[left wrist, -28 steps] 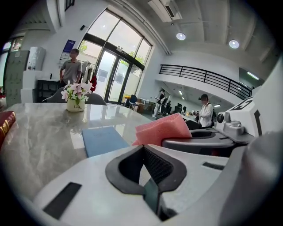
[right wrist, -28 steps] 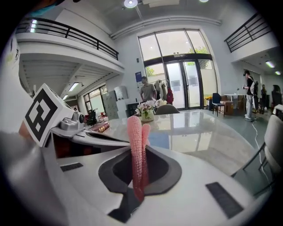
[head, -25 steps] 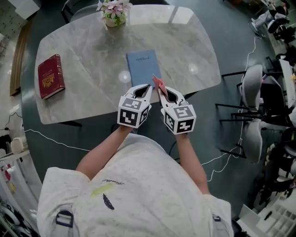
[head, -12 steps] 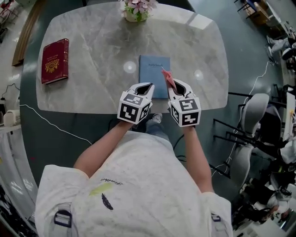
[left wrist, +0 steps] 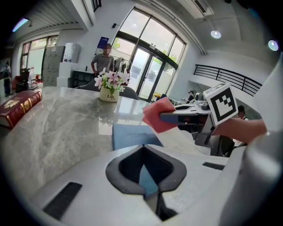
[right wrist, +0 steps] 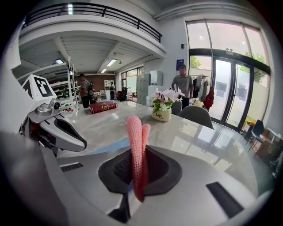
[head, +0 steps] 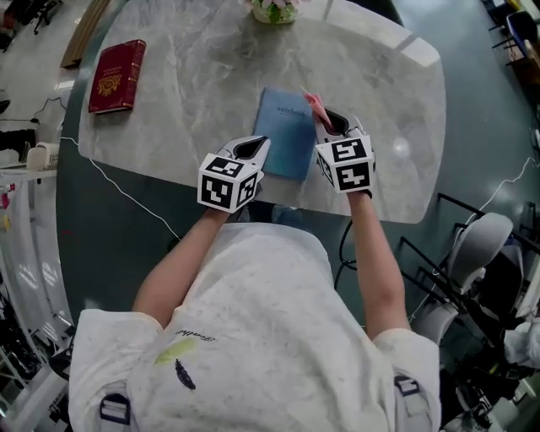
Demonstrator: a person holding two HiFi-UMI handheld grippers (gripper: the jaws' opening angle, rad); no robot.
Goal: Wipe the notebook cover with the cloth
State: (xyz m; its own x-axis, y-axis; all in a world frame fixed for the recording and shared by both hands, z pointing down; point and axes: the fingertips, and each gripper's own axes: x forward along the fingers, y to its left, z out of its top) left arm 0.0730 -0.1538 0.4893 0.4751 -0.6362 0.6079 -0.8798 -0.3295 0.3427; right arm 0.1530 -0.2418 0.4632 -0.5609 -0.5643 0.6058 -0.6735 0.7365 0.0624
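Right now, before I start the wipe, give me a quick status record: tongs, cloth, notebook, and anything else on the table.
left tongs: shut, empty, at the notebook's near left edge
right tongs: shut on cloth
cloth: pink, folded, held clear above the cover
notebook: blue, closed, flat on table
other: red book, flower pot

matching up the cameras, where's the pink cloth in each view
Head view: cloth upper middle, right of the notebook, in the right gripper.
Left gripper view: cloth right of centre, up-right of the notebook.
Right gripper view: cloth dead centre, between the jaws.
Shared landmark: red book.
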